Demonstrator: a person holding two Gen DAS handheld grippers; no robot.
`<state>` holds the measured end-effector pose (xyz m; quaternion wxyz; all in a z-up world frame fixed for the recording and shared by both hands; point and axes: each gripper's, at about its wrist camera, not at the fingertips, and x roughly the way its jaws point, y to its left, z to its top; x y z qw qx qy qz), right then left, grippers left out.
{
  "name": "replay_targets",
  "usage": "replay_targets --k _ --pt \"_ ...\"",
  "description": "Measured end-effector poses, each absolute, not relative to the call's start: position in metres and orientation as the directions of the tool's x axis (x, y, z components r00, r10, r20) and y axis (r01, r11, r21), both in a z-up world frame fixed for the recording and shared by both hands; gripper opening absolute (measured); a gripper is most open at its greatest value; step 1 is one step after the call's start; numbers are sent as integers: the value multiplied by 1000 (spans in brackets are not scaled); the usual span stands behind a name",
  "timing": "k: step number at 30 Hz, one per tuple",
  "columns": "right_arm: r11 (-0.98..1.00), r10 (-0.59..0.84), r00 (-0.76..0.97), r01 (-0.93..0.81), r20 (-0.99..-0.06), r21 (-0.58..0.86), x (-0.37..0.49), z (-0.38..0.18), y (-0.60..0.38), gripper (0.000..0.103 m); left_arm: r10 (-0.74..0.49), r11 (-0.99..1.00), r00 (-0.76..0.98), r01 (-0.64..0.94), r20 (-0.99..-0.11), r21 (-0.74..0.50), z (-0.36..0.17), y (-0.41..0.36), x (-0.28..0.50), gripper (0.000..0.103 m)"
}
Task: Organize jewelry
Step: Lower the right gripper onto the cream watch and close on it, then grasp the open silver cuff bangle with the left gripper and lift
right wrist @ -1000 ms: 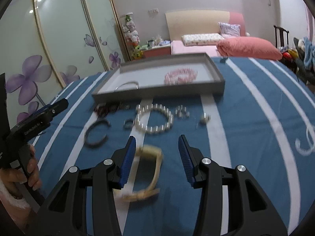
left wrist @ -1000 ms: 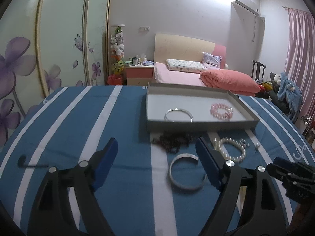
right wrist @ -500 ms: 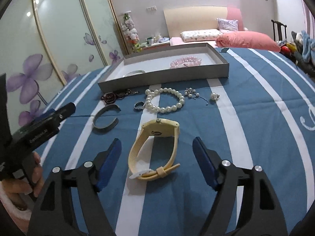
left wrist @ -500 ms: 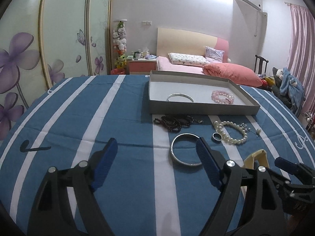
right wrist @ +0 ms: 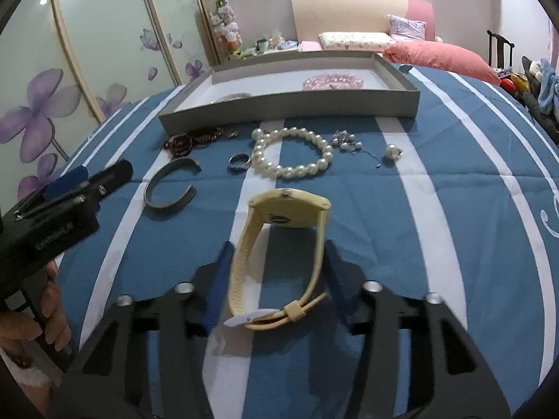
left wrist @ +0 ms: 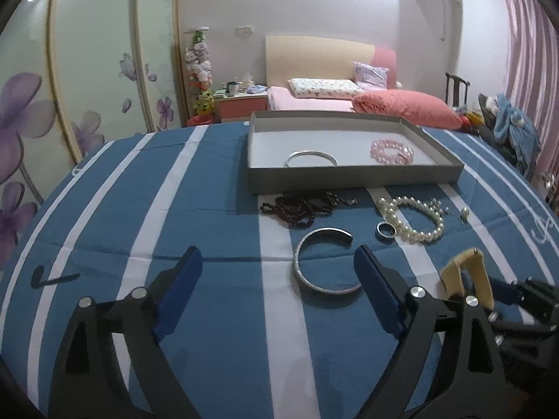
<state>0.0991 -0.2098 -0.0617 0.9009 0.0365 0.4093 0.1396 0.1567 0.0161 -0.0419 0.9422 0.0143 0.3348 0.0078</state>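
Observation:
A cream watch point(right wrist: 290, 206) stands on its strap on the blue striped cloth. My right gripper point(right wrist: 277, 248) is closing, and its blue pads touch the strap on both sides. The left wrist view shows the watch point(left wrist: 468, 272) at the right, beside that gripper. My left gripper point(left wrist: 276, 255) hangs over the cloth with its jaws opening and nothing between them. A silver cuff point(left wrist: 328, 290) lies just ahead of its right finger. A grey tray point(left wrist: 349, 178) at the back holds a silver bangle point(left wrist: 311, 155) and a pink bead bracelet point(left wrist: 391, 150).
In front of the tray lie dark beads point(left wrist: 300, 207), a pearl bracelet point(left wrist: 415, 235), a ring point(left wrist: 384, 238) and small earrings point(left wrist: 464, 212). A hand point(right wrist: 52, 314) holds the left gripper at the left edge of the right wrist view. A bed and wardrobe stand behind.
The right jaws spread wide around the watch, then came in against its strap. The left gripper sank a little toward the cloth and its jaws widened slightly.

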Motion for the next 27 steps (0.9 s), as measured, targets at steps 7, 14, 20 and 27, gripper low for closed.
replay_targets --k 7,14,20,27 --pt "961 278 630 -183 -725 210 102 -61 -227 37 7 994 713 73 -701 85 -54 -5 175 88" --pt "953 302 619 -171 -725 250 107 -61 -234 37 14 979 655 145 -756 144 -69 -20 191 88" --pt "950 309 616 -175 -724 257 108 -62 -234 37 12 982 629 141 -778 129 -73 -22 202 88" --pt "950 310 615 -174 -725 259 109 -61 -234 37 8 983 620 140 -784 120 -75 -22 205 86"
